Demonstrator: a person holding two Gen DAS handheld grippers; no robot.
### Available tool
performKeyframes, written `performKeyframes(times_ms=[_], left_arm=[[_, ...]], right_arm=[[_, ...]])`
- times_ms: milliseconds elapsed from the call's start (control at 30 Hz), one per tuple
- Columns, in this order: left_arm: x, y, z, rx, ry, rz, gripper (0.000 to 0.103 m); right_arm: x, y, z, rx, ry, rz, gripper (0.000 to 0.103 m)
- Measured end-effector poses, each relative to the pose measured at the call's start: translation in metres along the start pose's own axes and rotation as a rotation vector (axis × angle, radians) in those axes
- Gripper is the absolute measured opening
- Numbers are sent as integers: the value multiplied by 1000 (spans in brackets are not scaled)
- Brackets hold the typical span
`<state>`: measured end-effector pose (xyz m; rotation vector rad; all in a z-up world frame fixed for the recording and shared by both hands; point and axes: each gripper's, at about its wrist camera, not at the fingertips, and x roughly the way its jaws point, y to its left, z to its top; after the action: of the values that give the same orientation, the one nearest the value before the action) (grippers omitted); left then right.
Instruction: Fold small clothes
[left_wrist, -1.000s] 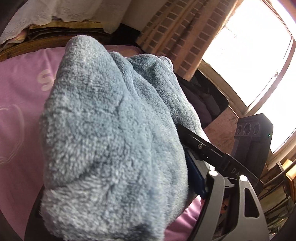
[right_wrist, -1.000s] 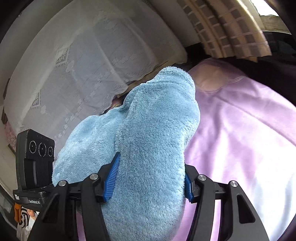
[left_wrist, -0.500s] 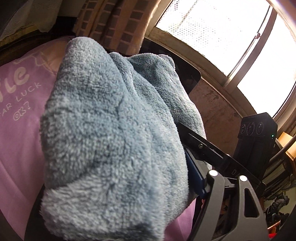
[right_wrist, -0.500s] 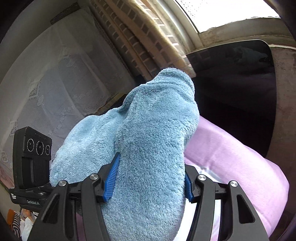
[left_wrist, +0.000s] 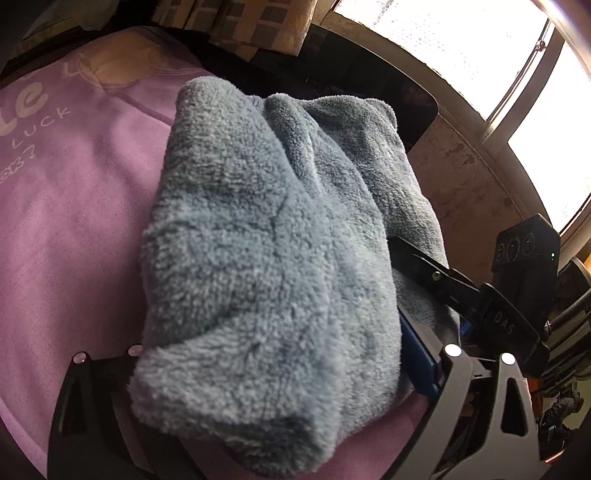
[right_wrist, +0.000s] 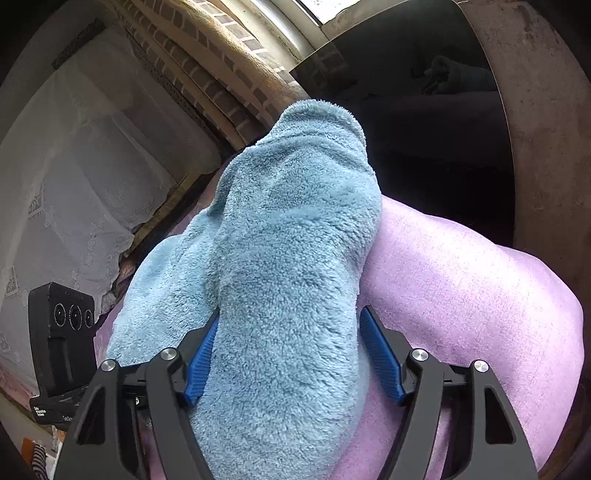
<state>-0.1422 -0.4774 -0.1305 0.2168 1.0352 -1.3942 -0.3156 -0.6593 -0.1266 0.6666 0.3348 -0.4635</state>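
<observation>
The folded blue fleece garment (right_wrist: 291, 295) is being released onto the pink bedspread (right_wrist: 461, 295) as both claws, left claw (left_wrist: 266, 373) and right claw (right_wrist: 291, 354), are opening; no further folding appears outstanding.

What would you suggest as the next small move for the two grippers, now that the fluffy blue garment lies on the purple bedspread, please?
Probably draw both grippers straight back. The fluffy blue garment lies bunched on the purple bedspread; the right gripper and left gripper are opening, with a gap beside the right gripper's blue pad, so the cloth looks released.
</observation>
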Motion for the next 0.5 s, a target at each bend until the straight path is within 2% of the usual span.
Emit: performKeyframes(times_ms=[200, 500], left_arm=[[-35, -1, -19, 29, -40, 77, 94], [-61, -29, -36, 106, -104, 223, 93]], right_arm=[[-21, 3, -11, -7, -19, -47, 80], [-67, 38, -29, -43, -41, -259, 83]])
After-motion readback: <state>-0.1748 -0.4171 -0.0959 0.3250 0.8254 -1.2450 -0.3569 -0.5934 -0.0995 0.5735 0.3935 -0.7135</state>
